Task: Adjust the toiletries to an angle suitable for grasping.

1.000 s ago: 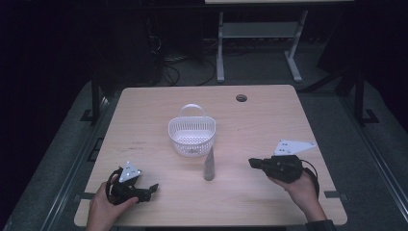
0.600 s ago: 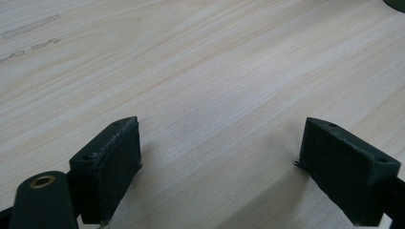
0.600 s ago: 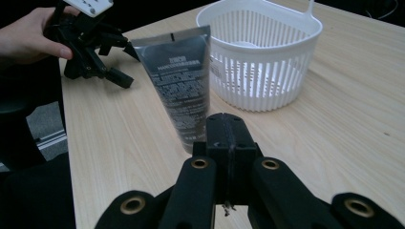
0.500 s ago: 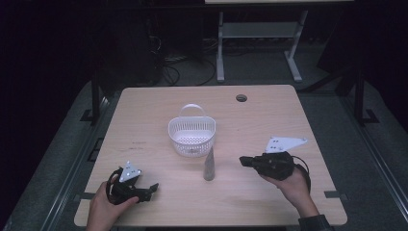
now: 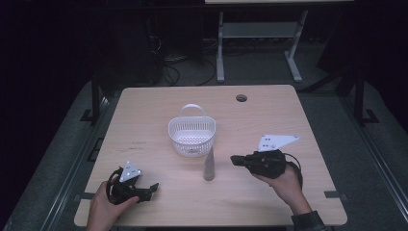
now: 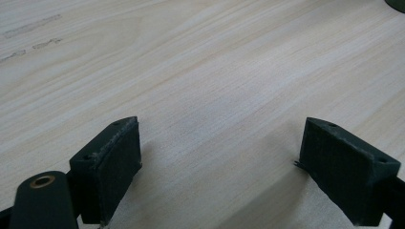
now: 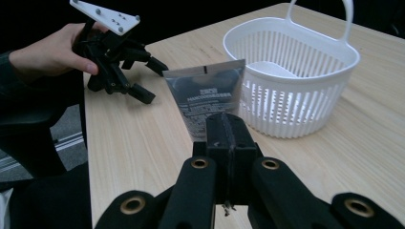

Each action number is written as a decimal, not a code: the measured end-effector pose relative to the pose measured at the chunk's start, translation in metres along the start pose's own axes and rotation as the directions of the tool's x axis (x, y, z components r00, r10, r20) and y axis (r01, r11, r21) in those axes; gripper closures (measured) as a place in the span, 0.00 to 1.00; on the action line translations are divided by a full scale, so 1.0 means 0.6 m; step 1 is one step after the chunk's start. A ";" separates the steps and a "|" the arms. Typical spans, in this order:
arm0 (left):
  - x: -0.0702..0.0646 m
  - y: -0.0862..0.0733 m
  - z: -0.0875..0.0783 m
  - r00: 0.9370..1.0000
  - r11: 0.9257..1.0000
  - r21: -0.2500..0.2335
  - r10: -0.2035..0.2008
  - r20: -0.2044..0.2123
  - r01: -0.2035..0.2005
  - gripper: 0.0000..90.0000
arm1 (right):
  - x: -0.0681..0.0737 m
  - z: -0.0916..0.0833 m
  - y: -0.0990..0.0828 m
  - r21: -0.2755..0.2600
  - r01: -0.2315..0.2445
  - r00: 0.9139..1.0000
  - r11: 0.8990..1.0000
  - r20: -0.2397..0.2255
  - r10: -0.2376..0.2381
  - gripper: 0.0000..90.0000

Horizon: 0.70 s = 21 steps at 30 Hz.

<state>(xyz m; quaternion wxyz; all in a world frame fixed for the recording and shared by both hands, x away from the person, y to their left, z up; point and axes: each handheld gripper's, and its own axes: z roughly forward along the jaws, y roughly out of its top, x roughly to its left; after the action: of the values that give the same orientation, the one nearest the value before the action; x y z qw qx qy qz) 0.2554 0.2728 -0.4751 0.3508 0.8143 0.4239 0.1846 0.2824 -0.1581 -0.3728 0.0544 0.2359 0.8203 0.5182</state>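
Dark floor and cables sit behind my light wood bench [image 5: 144,115]. I see a white basket [image 5: 192,136] with a handle near the middle of the bench. A grey tube [image 5: 209,164] lies just beside it, at 5 o'clock from the basket, close to it or maybe touching. My right gripper [image 5: 234,159] is at 3 o'clock from the tube, pointing at it but not touching. Its fingers [image 7: 228,136] are pressed together with nothing between them. My left gripper [image 5: 153,186] rests low at 7 o'clock from the basket, well apart from the tube. Its fingers [image 6: 112,164] are wide apart over bare wood.
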 end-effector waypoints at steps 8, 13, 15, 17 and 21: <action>0.000 0.001 0.000 1.000 1.000 0.003 -0.001 -0.005 0.001 0.14 | 0.009 0.022 0.011 0.007 0.014 0.999 1.000 -0.034 -0.014 1.00; 0.000 0.001 0.000 1.000 1.000 0.004 0.000 -0.007 0.000 0.14 | 0.015 0.037 0.018 0.010 0.027 0.998 1.000 -0.055 -0.026 1.00; -0.001 0.001 0.000 1.000 1.000 0.004 -0.001 -0.007 0.001 0.14 | 0.018 0.042 0.020 0.012 0.027 0.998 1.000 -0.064 -0.026 1.00; -0.001 0.001 0.000 1.000 1.000 0.004 -0.001 -0.007 0.001 0.14 | 0.020 0.050 0.023 0.016 0.034 0.997 0.999 -0.076 -0.033 1.00; -0.001 0.001 0.000 1.000 1.000 0.005 -0.001 -0.008 0.001 0.14 | 0.024 0.060 0.026 0.021 0.043 0.995 0.999 -0.089 -0.041 1.00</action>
<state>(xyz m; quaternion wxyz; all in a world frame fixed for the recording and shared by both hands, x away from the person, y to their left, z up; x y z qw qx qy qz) 0.2555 0.2723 -0.4748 0.3473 0.8143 0.4261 0.1866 0.2871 -0.1164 -0.3732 0.0261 0.1961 0.8325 0.5176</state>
